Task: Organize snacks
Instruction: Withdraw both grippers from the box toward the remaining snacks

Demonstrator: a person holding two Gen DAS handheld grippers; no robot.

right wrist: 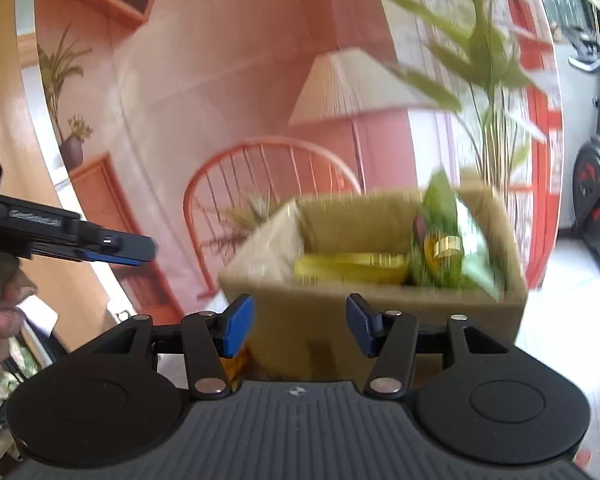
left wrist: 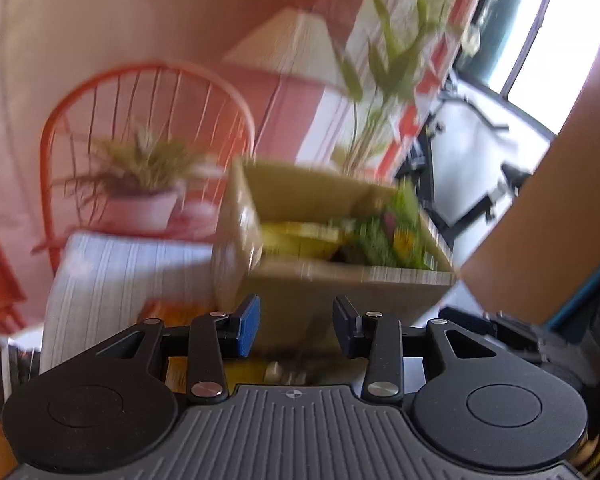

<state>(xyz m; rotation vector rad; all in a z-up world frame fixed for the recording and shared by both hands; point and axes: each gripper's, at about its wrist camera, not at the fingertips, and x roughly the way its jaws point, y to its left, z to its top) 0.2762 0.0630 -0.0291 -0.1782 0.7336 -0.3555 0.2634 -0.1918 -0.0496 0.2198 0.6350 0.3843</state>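
An open cardboard box (left wrist: 340, 280) stands just ahead of my left gripper (left wrist: 296, 328), which is open and empty. Inside the box lie a yellow snack packet (left wrist: 300, 236) and a green snack packet (left wrist: 384, 236). In the right wrist view the same box (right wrist: 300, 312) is ahead of my right gripper (right wrist: 300, 328), also open and empty, with the yellow packet (right wrist: 352, 268) and the green packet (right wrist: 440, 252) inside. The left gripper (right wrist: 112, 250) shows from the side at the left of that view. Both views are motion-blurred.
A painted backdrop (right wrist: 260, 80) with a chair, a lamp and plants stands behind the box. A white striped cloth (left wrist: 120, 280) lies left of the box. An exercise bike (right wrist: 596, 184) stands at the far right. A person's arm (left wrist: 540, 240) is at the right.
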